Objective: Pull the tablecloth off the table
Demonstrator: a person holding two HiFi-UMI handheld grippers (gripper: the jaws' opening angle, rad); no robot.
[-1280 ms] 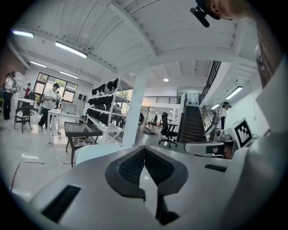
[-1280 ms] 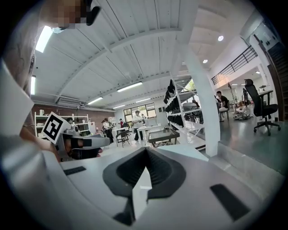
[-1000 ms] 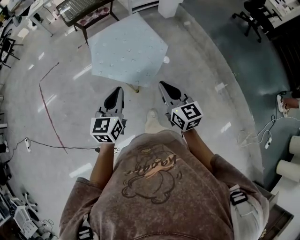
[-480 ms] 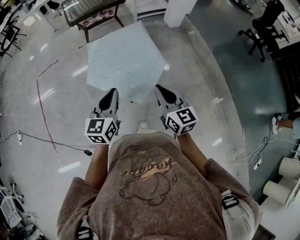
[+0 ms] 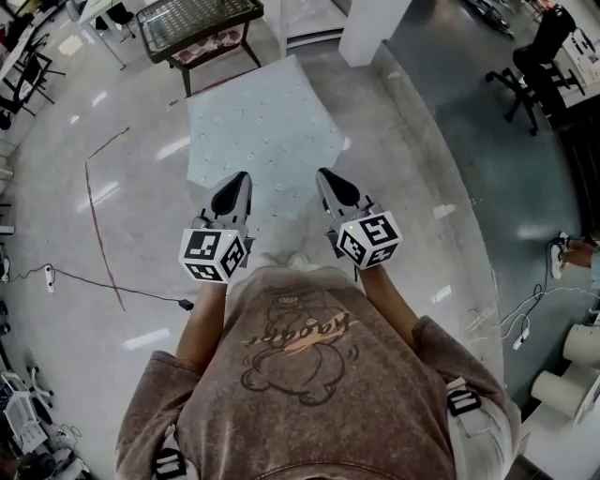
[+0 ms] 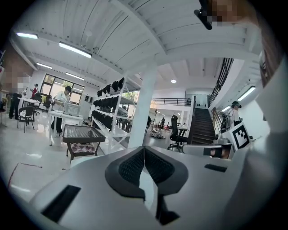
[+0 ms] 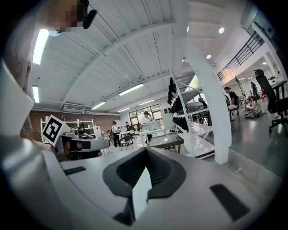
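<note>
A pale blue tablecloth (image 5: 262,122) with small dots covers a table ahead of the person in the head view. Its edges hang down and hide the table. My left gripper (image 5: 238,179) and right gripper (image 5: 327,175) are held side by side at chest height. Their tips lie over the cloth's near edge in the picture, and I cannot tell whether they touch it. In the left gripper view the left gripper (image 6: 144,149) has its dark ribbed pads closed together. The right gripper (image 7: 145,152) looks the same in its own view. Neither holds anything.
A dark mesh-topped bench (image 5: 202,21) stands just beyond the table, with a white pillar (image 5: 375,23) to its right. An office chair (image 5: 539,56) is at far right. A red line (image 5: 94,225) and a black cable (image 5: 112,286) cross the floor on the left.
The person has stepped toward the table. Both grippers moved forward together, and their tips now overlap the cloth's near edge instead of stopping short of it.
</note>
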